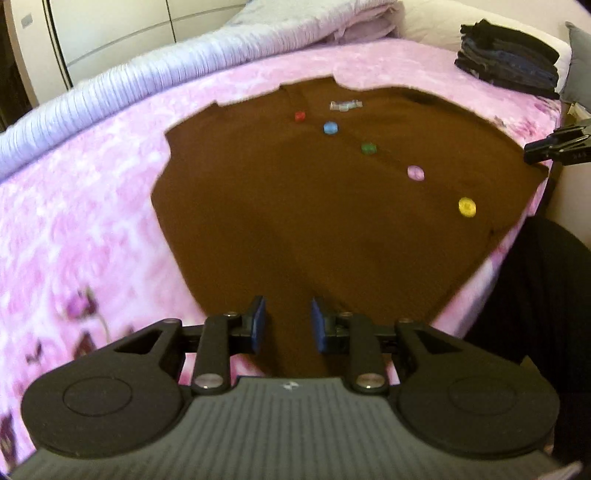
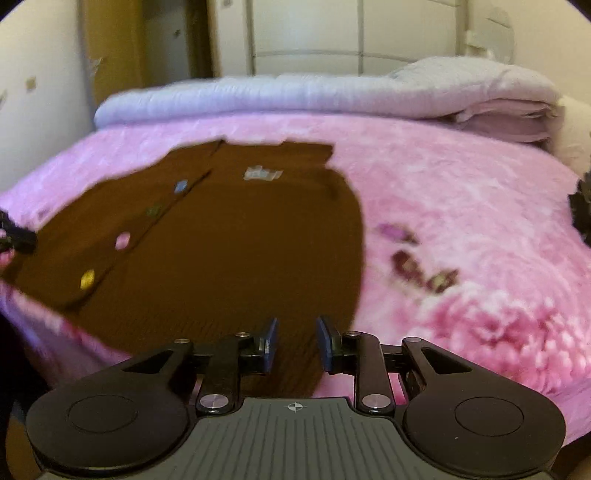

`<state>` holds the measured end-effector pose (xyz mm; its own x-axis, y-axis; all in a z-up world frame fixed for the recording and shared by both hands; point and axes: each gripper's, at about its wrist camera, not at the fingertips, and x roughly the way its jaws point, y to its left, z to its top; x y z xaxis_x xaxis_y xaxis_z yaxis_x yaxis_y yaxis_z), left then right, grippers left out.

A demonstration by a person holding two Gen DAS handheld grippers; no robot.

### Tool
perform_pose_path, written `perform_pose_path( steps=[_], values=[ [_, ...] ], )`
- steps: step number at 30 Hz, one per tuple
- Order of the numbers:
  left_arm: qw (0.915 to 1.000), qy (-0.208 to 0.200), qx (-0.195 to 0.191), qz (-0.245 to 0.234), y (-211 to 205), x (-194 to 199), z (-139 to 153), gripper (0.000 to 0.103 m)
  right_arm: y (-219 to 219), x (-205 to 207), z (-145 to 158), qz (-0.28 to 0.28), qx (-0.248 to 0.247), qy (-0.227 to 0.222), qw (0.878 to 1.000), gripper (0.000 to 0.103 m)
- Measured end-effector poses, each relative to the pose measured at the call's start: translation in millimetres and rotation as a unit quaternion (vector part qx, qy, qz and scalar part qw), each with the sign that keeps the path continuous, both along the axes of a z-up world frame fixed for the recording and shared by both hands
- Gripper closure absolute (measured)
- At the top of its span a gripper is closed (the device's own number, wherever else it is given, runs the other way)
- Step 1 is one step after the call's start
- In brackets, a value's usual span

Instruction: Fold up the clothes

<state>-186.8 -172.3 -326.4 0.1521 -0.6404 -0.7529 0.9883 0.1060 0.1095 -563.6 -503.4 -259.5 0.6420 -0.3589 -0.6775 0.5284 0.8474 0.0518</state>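
A brown cardigan (image 1: 295, 206) with a row of coloured buttons lies front-up on the pink flowered blanket (image 1: 74, 221). Its near edge rises in a narrow bunch into my left gripper (image 1: 288, 321), whose blue pads (image 1: 258, 325) are shut on the brown cloth filling the gap. In the right wrist view the same cardigan (image 2: 221, 240) runs up between the blue pads (image 2: 327, 343) of my right gripper (image 2: 295, 343), which is likewise shut on it. Each gripper's black tip shows at the edge of the other view, the right gripper (image 1: 557, 146) and the left gripper (image 2: 14, 236).
A stack of dark folded clothes (image 1: 508, 61) sits at the far right corner of the bed. A folded lilac quilt (image 2: 480, 96) lies along the far side. A person's dark clothing (image 1: 535, 295) is by the bed's near edge. White wardrobe doors (image 2: 306, 29) stand behind.
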Motion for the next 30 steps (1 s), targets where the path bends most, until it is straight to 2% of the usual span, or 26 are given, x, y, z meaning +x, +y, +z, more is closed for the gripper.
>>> perform_pose_path(
  steps=[3,7,9,10,11,13,17,30],
  values=[
    [1.0000,-0.006,-0.005,0.006,5,-3,1,0.081,-10,-2,-5,-0.014,0.008,0.013,1.000,0.077],
    [0.9994,-0.032,-0.008,0.009,12,-11,13,0.078,-2,-2,14,-0.047,0.001,0.023,0.999,0.073],
    [0.9986,-0.048,-0.006,0.023,14,-15,19,0.074,8,3,24,-0.046,0.003,0.022,0.999,0.060],
    [0.9981,-0.052,-0.006,0.031,15,-17,21,0.073,14,6,29,-0.046,0.004,0.021,0.999,0.049],
    [0.9978,-0.053,-0.006,0.038,17,-18,24,0.072,19,8,34,-0.046,0.005,0.021,0.999,0.044],
    [0.9977,-0.049,-0.011,0.046,21,-20,26,0.069,32,17,40,-0.039,0.007,0.030,0.999,0.041],
    [0.9980,-0.041,-0.014,0.046,28,-27,24,0.063,51,33,39,-0.025,0.020,0.044,0.999,0.040],
    [0.9983,-0.018,-0.010,0.055,46,-22,9,0.062,73,60,30,-0.007,0.021,0.075,0.997,0.039]
  ],
)
